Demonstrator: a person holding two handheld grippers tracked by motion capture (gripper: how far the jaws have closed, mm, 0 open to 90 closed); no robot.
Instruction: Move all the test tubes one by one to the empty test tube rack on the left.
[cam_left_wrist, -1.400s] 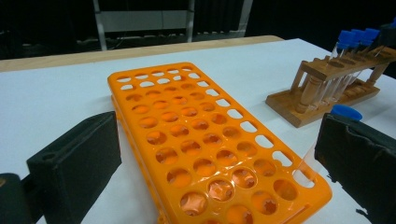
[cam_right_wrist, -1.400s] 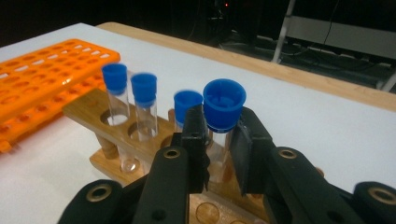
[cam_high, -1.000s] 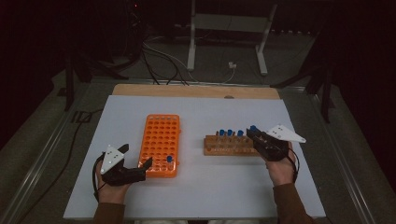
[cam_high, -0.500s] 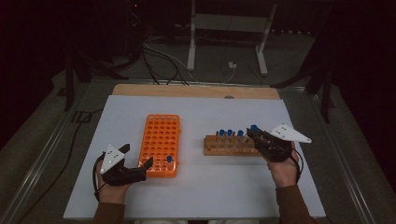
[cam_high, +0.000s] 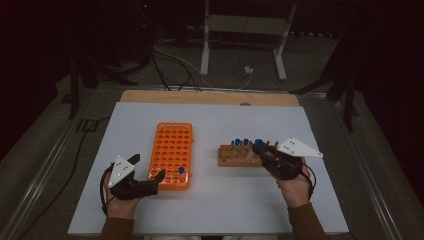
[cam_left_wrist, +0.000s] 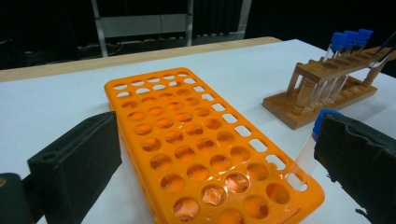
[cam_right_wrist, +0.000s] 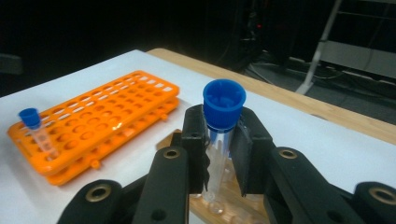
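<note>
Left tongs (cam_high: 160, 172) agape and low; right tongs (cam_high: 261, 150) clamped, raised.

Orange rack (cam_high: 172, 152), blue-capped clear tube (cam_right_wrist: 219, 140), brown wooden stand (cam_left_wrist: 322, 86), black tool (cam_right_wrist: 218, 158)

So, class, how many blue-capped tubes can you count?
5 tubes: one in the orange rack, three standing in the wooden rack, one clamped in the right gripper above it. Others may be hidden.

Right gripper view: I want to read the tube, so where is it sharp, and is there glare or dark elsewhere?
Right gripper view: the blue cap is crisp, the tool bodies below it soft. Left gripper view: the orange rack shows wet-looking glare. High view: the table is lit, its surroundings nearly black.
</note>
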